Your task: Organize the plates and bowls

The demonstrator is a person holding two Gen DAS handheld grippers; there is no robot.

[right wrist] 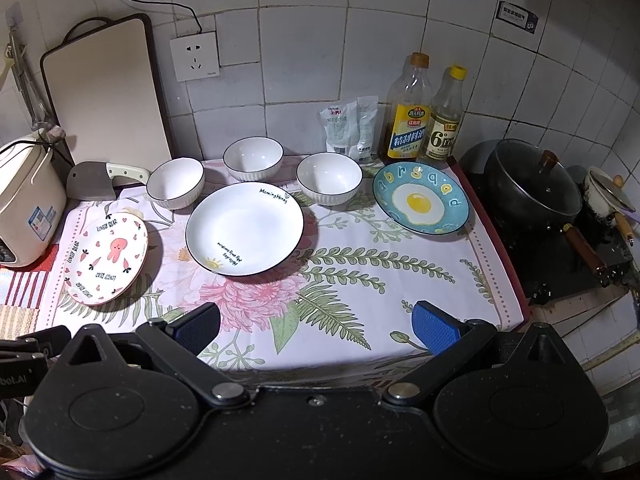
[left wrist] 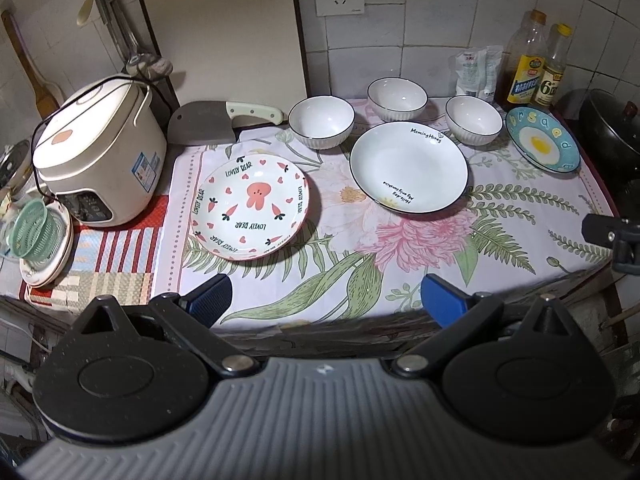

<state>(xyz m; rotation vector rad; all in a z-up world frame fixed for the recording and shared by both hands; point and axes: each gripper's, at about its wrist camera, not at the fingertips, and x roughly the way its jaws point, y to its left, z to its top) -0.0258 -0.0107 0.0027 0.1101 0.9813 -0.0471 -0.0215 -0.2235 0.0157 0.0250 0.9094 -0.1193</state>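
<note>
Here, through the left wrist camera, we hold the left tool (left wrist: 326, 300) above the near edge of the desk (left wrist: 400, 280), its blue pads spread wide with nothing between them. On the flowered cloth, the rabbit plate (left wrist: 251, 208) lies toward the left edge, and the white plate (left wrist: 409, 168) with a dark rim lies near the middle. Along the far edge stand three white bowls: the left bowl (left wrist: 321, 121), the middle bowl (left wrist: 397, 99) furthest back, and the right bowl (left wrist: 474, 119). The egg plate (left wrist: 542, 139) sits at the far right corner. A rice cooker (left wrist: 100, 152) stands past the left edge of the cloth, with a cleaver (left wrist: 204, 124) behind the rabbit plate.

Through the right wrist camera, we hold the right tool (right wrist: 316, 328) over the near edge too, its jaws equally wide and empty. The white plate (right wrist: 244, 228) sits centrally, the rabbit plate (right wrist: 106, 258) toward the left edge, and the egg plate (right wrist: 420, 204) toward the far right corner. The three bowls (right wrist: 253, 158) line the far edge, all upright and apart from one another. Two bottles (right wrist: 408, 116) stand at the far right corner beside a lidded pot (right wrist: 532, 188) on the stove.
</note>
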